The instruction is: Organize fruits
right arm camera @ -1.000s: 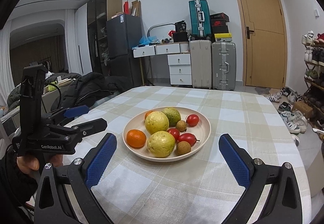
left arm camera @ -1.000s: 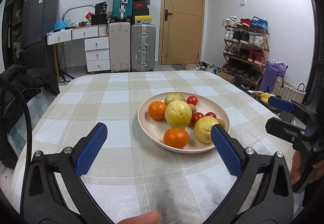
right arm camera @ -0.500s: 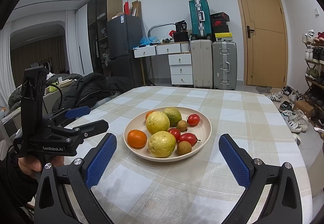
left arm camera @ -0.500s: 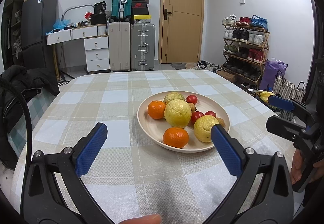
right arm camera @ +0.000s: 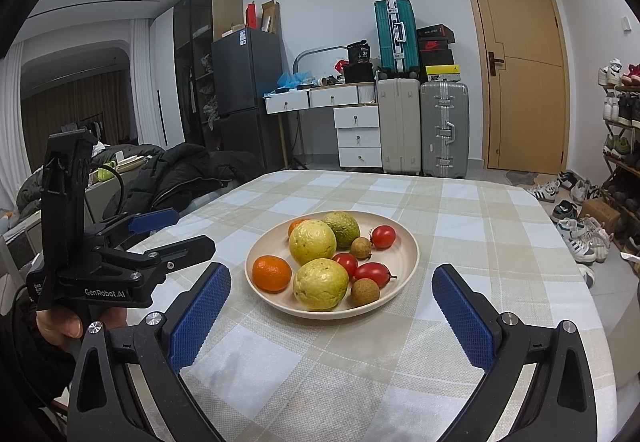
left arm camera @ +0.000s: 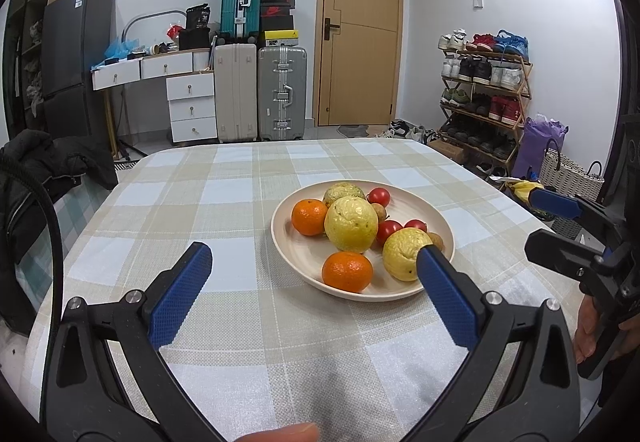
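A beige plate (left arm camera: 288,242) (right arm camera: 408,242) of fruit stands on the checked tablecloth (left arm camera: 224,194). It holds two oranges (left arm camera: 347,271), two yellow guavas (left arm camera: 351,224), a green guava (right arm camera: 342,228), red tomatoes (right arm camera: 383,236) and small brown longans (right arm camera: 365,292). My left gripper (left arm camera: 312,250) is open just short of the plate's near-left rim, with nothing between its fingers. My right gripper (right arm camera: 331,271) is open in front of the plate's near side, also holding nothing. Each gripper shows in the other's view: the right gripper (left arm camera: 534,222) and the left gripper (right arm camera: 190,229).
A black coat (left arm camera: 48,170) lies over a seat off the table's left edge. Beyond the table are suitcases (left arm camera: 280,94), white drawers (left arm camera: 188,106), a wooden door (left arm camera: 360,34) and a shoe rack (left arm camera: 484,94). Bare cloth (right arm camera: 280,362) lies between the grippers and the plate.
Almost nothing. Both grippers stay open, holding only a slight drift; the plate and fruit have not moved.
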